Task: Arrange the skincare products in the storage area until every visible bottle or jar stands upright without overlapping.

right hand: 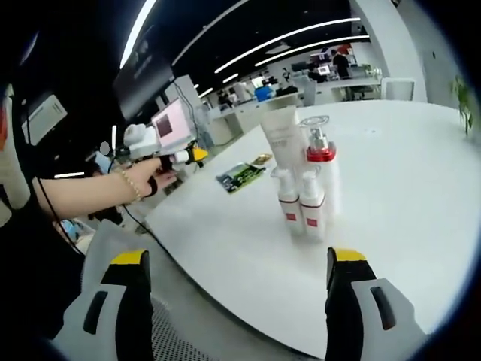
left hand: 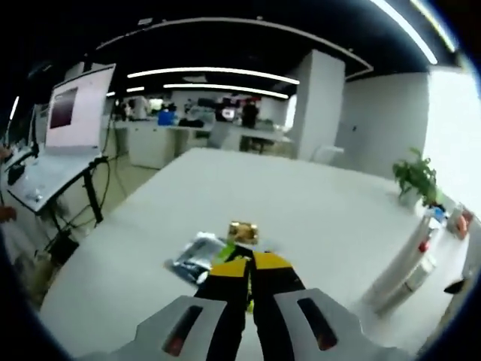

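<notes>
Bottles [right hand: 304,197] beyond wide right jaws.

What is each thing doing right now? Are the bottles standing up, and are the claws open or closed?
Left claw: shut, holding nothing.
Right claw: open, empty.
Tube: upright on the table.
Pump bottle: upright, red collar, beside the tube.
Two small bottles: upright, side by side in front.
Sachet: lying flat.
Gold jar: sitting on the table past the sachet.
</notes>
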`<state>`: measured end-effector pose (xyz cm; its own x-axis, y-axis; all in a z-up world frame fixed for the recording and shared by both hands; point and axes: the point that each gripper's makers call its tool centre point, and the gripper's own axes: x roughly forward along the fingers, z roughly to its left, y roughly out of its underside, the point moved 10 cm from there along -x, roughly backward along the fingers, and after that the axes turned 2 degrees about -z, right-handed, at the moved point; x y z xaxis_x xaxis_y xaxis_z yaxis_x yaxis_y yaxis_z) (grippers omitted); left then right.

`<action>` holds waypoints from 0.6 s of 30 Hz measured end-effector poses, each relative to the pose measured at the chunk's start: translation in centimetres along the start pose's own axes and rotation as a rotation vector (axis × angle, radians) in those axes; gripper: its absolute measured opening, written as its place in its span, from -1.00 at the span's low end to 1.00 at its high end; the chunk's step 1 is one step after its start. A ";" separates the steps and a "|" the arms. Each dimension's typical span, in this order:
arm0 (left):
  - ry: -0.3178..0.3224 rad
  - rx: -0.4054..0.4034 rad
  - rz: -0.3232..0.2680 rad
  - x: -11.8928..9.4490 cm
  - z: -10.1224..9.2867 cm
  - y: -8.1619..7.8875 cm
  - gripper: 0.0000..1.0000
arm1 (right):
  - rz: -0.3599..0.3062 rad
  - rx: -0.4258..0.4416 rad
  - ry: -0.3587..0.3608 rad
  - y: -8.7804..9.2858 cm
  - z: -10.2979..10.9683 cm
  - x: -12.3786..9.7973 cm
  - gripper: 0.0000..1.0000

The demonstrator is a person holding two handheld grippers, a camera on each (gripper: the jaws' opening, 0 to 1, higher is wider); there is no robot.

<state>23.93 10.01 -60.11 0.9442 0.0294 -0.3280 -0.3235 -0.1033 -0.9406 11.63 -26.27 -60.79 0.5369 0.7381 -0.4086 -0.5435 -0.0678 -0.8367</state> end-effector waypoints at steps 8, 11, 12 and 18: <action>-0.045 -0.022 0.048 2.1 -0.5 0.5 -0.73 | 0.005 0.025 -0.004 0.1 -0.1 0.0 0.91; -0.062 -0.027 0.071 3.1 -0.7 0.9 -0.66 | 0.005 0.041 -0.006 0.2 -0.3 0.0 0.91; -0.073 -0.030 0.075 3.5 -0.7 1.2 -0.61 | 0.005 0.045 -0.006 0.2 -0.3 0.0 0.91; -0.091 -0.045 0.131 5.4 -1.3 2.4 -0.38 | 0.010 0.071 -0.004 0.3 -0.3 0.1 0.91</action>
<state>28.37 8.63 -64.02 0.8838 0.1028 -0.4564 -0.4387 -0.1567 -0.8848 11.74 -26.46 -61.16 0.5287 0.7404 -0.4150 -0.5929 -0.0277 -0.8048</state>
